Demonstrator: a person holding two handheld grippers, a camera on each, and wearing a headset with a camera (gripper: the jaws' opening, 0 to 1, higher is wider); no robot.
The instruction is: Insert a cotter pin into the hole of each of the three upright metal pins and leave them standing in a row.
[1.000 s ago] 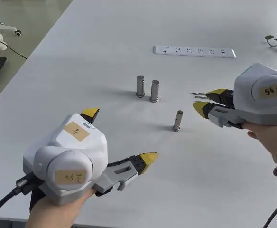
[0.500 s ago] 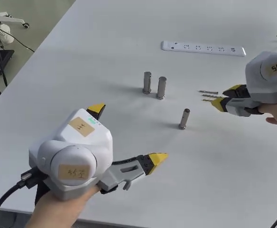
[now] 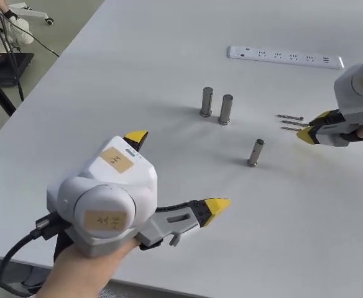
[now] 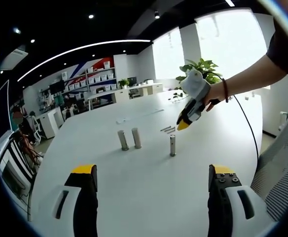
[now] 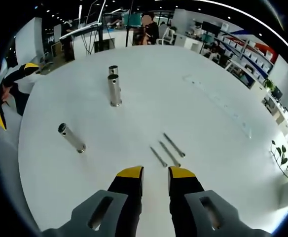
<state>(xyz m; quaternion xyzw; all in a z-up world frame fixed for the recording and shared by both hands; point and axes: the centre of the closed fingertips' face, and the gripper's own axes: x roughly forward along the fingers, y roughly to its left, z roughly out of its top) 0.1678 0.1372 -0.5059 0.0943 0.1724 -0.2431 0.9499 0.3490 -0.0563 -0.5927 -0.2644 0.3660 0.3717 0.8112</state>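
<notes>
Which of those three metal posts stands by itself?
The lone post, in front. The other two, a left post and a right post, stand close together farther back.

Two metal pins (image 3: pixel 225 109) stand side by side mid-table (image 3: pixel 138 74); a third pin (image 3: pixel 255 153) stands nearer and to their right; three cotter pins (image 3: pixel 290 123) lie flat further right, just before the right gripper (image 3: pixel 314 126). A power strip (image 3: pixel 285 57) lies behind them all; the left gripper (image 3: pixel 176 171) hovers near the front edge.
</notes>
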